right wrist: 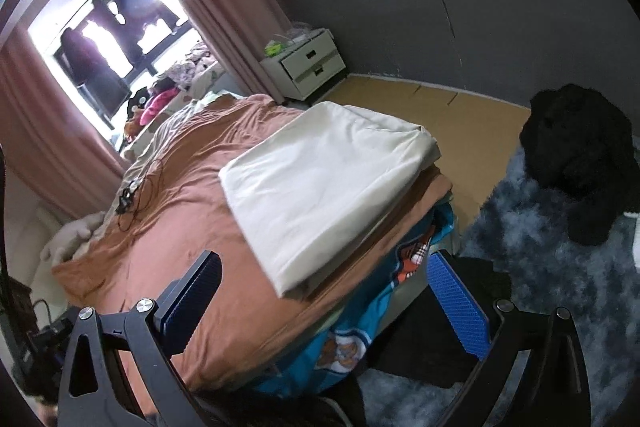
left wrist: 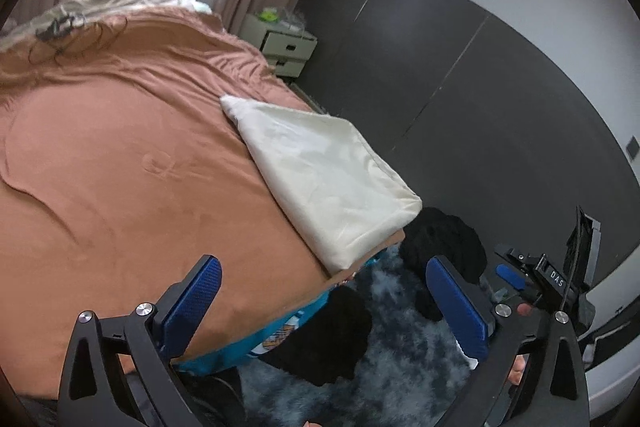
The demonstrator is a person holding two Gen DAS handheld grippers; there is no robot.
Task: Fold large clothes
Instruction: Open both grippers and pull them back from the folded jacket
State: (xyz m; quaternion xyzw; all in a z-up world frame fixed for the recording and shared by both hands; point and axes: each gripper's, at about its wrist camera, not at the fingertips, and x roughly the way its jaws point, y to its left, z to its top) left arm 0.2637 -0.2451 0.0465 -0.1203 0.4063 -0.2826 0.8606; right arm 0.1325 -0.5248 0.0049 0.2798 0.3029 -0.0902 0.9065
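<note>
Folded cream garment (right wrist: 320, 195) on bed (right wrist: 192, 227), ahead of both empty, wide-open tools

The teal cartoon-print sheet (right wrist: 352, 331) is showing only as a strip below the brown bedspread (right wrist: 200, 187), which is covering the rest. Overexposed window glare is washing out the dark hanging clothes (right wrist: 100, 43). The black garment (left wrist: 320, 339) is disappearing behind the left gripper's frame (left wrist: 324, 311).

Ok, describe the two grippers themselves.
Both are alike: the left gripper and the right gripper have black angular frames with triangular cut-outs, silver round bolts, and flat fingers faced with blue textured pads. The left view shows white "DAS" lettering on the right gripper's body.
</note>
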